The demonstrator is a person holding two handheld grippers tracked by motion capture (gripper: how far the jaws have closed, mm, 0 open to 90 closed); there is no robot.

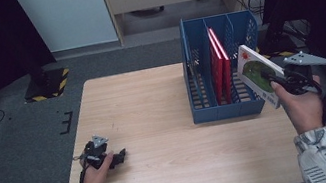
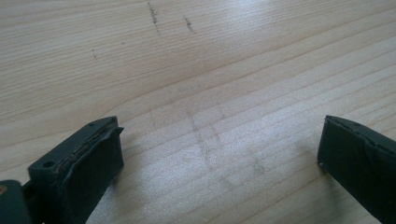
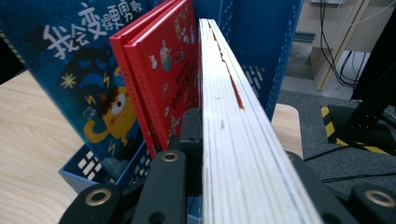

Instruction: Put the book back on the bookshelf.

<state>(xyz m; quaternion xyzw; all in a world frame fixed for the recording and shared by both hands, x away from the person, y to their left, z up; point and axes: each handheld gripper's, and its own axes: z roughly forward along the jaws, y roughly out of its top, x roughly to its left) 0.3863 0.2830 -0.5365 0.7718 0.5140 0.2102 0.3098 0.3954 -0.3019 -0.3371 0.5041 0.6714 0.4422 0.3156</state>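
My right gripper (image 1: pixel 270 76) is shut on a white picture book (image 1: pixel 255 73), held tilted in the air just right of the blue file rack (image 1: pixel 205 112). In the right gripper view the white book's page edge (image 3: pixel 233 140) runs up between the jaws, with the rack's red books (image 3: pixel 161 70) and a blue book (image 3: pixel 70 56) just beyond. The red books (image 1: pixel 219 63) stand upright in the rack's middle slots. My left gripper (image 1: pixel 120 156) rests on the table near its front left corner. Its jaws are open over bare wood, and one fingertip (image 2: pixel 88 168) lies low on the wood.
The wooden table (image 1: pixel 143 105) spreads wide between the two grippers. The rack's right wall (image 3: pixel 275 42) stands close to the held book. Beyond the table's right edge stand a black stand base with yellow-black tape (image 3: pixel 355 135) and cables on grey floor.
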